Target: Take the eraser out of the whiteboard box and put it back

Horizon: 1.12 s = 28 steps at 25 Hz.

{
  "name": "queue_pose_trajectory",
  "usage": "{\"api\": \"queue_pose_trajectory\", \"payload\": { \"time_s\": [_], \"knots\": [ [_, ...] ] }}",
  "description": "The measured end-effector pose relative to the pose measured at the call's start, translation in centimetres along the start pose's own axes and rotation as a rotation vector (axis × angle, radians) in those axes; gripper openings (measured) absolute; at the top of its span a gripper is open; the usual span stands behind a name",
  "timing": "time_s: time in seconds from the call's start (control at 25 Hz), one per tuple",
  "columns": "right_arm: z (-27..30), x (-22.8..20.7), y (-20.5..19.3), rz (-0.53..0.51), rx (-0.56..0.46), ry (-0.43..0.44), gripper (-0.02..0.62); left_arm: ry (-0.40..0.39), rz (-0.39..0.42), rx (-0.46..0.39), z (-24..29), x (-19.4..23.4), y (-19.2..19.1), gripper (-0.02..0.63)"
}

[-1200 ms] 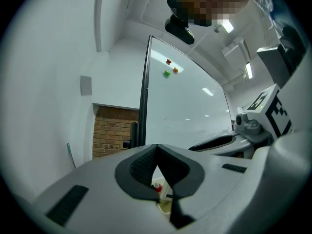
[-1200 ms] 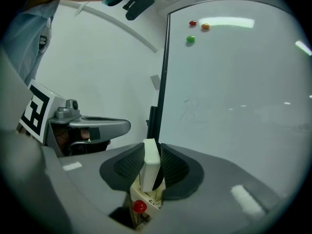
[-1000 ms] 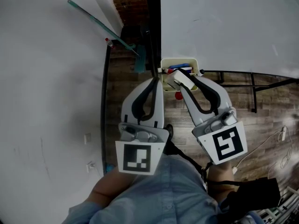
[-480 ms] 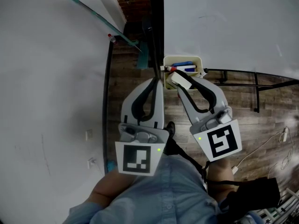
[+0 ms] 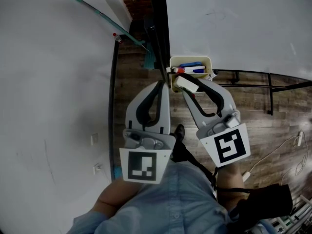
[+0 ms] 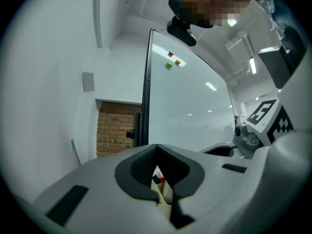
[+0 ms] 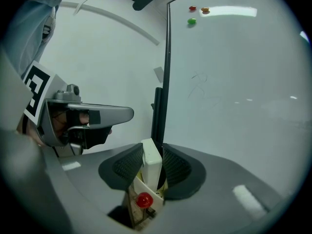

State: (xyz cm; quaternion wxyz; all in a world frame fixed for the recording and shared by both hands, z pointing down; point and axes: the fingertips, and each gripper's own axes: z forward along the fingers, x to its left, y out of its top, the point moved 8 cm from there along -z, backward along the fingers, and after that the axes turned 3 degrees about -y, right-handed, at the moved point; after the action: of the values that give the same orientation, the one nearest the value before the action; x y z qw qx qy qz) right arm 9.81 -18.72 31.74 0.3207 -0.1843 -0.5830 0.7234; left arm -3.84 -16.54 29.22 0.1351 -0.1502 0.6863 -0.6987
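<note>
The cream whiteboard box (image 5: 191,59) hangs at the whiteboard's lower edge and holds a blue and a red marker (image 5: 191,68). A white eraser (image 5: 185,82) stands with its lower end in the box (image 7: 140,193), between the jaws of my right gripper (image 5: 189,85). In the right gripper view the eraser (image 7: 151,161) leans on the left pad, with a dark gap at the right pad. Those jaws have just been opening, so the right gripper (image 7: 152,168) is open around the eraser. My left gripper (image 5: 164,83) hovers beside the box, shut and empty (image 6: 156,152).
The whiteboard (image 5: 234,23) fills the upper right, with its black frame post (image 5: 158,28) beside the box. A red magnet (image 7: 143,200) sits on the box front. Stand legs (image 5: 265,89) and a white cable (image 5: 287,150) lie on the wooden floor; a white wall (image 5: 48,82) is left.
The right gripper has sunk a little with the eraser toward the box, and a gap now shows beside the eraser. The left gripper has stayed in place.
</note>
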Motion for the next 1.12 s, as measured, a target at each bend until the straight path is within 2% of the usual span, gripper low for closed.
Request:
{"api": "queue_pose_trajectory", "payload": {
  "time_s": [0.52, 1.0, 1.12],
  "knots": [
    [-0.2, 0.8, 0.0, -0.009, 0.011, -0.030, 0.160, 0.006, 0.002, -0.013, -1.2, 0.5, 0.4, 0.005],
    [-4.2, 2.8, 1.9, 0.043, -0.065, -0.155, 0.158, -0.063, 0.013, -0.056, -4.3, -0.3, 1.7, 0.005],
    [-5.6, 4.0, 2.6, 0.062, -0.102, -0.200, 0.126, -0.091, 0.017, -0.074, -5.5, -0.6, 2.2, 0.005]
  ]
}}
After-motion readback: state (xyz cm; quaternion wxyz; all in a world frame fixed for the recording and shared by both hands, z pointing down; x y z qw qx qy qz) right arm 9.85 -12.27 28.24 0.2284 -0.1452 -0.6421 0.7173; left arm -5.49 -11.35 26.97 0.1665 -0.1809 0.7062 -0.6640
